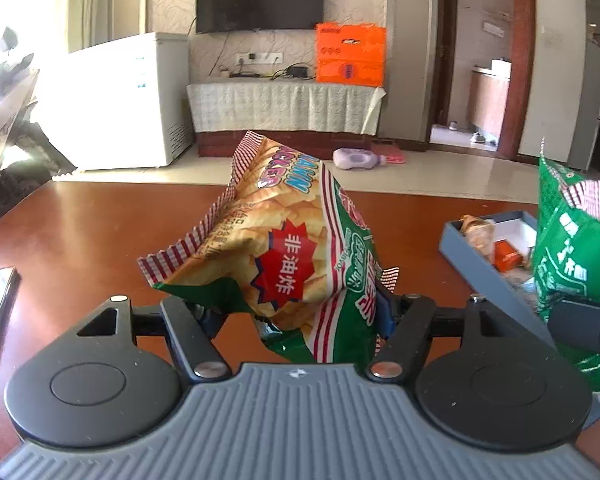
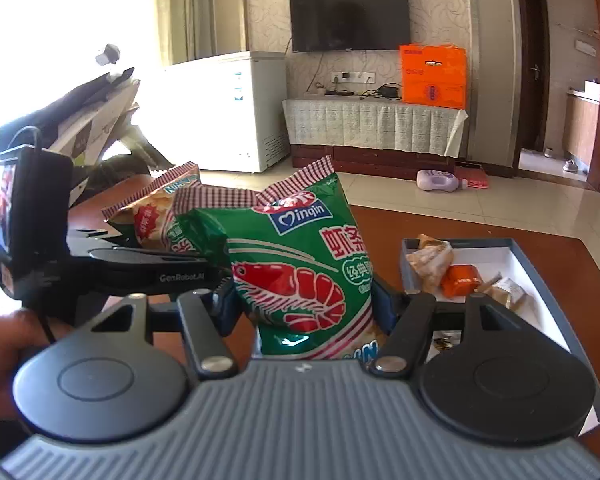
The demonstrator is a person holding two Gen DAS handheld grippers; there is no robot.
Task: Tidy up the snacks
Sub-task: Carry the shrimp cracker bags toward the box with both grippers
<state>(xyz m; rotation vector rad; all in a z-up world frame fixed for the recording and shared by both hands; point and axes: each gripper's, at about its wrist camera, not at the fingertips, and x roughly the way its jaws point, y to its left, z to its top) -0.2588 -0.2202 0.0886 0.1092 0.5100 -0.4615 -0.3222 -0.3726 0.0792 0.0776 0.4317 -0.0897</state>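
Green-and-yellow prawn cracker bag [image 1: 284,248] fills centre of left wrist view, clamped between left gripper [image 1: 296,316] fingers, lifted above brown wooden table [image 1: 92,232]. Right wrist view: right gripper [image 2: 304,308] clenched on green shrimp snack bag [image 2: 304,264], centre frame, upright. Blue-grey tray [image 2: 548,276] at right of frame on table, holding small wrapped snacks and orange packet [image 2: 462,280]. Hand [image 2: 0,356] at lower left grips left tool.
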